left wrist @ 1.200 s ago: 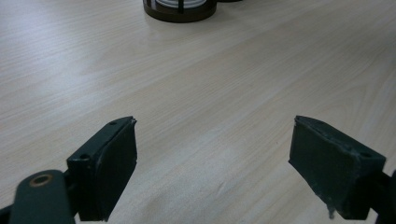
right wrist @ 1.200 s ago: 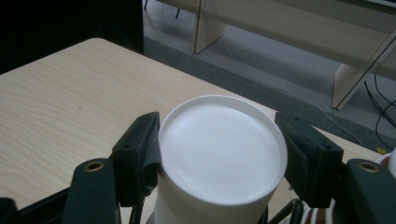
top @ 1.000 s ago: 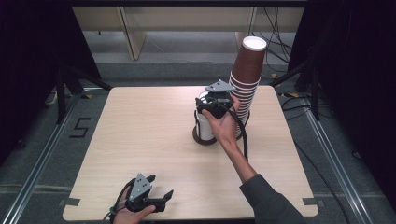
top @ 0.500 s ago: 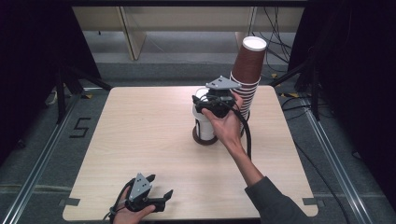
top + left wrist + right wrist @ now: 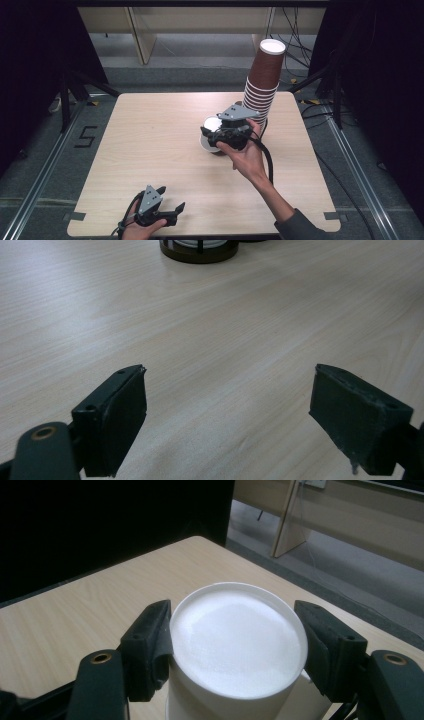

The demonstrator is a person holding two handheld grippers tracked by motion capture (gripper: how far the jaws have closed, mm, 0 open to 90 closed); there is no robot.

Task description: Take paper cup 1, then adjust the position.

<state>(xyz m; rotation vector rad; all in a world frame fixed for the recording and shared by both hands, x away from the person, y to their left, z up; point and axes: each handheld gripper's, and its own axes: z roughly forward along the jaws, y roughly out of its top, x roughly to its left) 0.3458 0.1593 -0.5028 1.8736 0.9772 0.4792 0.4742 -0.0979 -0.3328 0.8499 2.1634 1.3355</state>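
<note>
At the near left of the light wooden table (image 5: 150,145), the left gripper (image 5: 169,212) lies low over the tabletop in the person's left hand (image 5: 142,229); its two black jaws stand wide apart with nothing between them, and in the left gripper view only bare wood grain lies between the pads (image 5: 117,425); far ahead of these jaws, at the top edge of that view, the dark brown base of a cup (image 5: 199,250) stands on the table.

On the grey floor to the left of the table, a dark mark that reads like the figure "5" (image 5: 85,136) is painted or taped; I can read no other writing or brand.

Further to the right, near the middle of the table, the right gripper (image 5: 212,136) is held by the person's right hand (image 5: 247,159), with the grey three-cornered plate (image 5: 237,113) on top; in the right gripper view its jaws stand on both sides of a white paper cup (image 5: 235,645) that seems to be upside down, with the flat white bottom up; the left pad touches the cup wall, but at the right pad I cannot tell if there is contact, so I cannot say the cup is clamped.

Just behind and to the right of this gripper, a tall leaning stack of brown paper cups with white insides (image 5: 262,80) stands on the table.
</note>
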